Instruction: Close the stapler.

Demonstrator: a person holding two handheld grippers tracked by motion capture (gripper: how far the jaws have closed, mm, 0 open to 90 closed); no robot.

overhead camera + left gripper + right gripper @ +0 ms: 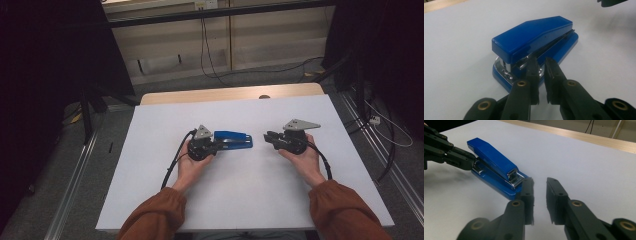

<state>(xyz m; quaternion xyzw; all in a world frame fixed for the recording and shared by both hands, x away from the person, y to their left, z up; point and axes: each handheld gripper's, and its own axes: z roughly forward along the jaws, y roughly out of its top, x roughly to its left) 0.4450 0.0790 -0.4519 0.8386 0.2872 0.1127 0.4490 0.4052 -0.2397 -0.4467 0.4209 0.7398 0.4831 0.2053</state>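
A blue stapler point(233, 139) point(534, 35) point(491, 157) lies flat on the white table point(250, 200), near its middle. My left gripper point(220, 145) point(541, 61) points at the stapler's hinge end, its tips just short of the chrome base. Its jaws stand a narrow gap apart with nothing between them. My right gripper point(267, 136) point(539, 181) faces the stapler's mouth end from the right, a little way off, open and empty. The left gripper point(472, 161) appears far off in the right gripper view, at the stapler's rear.
A wooden strip point(230, 93) borders the table's far edge. Beyond it, cables point(205, 55) hang along a pale wall. Dark curtains point(50, 60) and stands flank both sides, with metal rails point(75, 175) on the floor.
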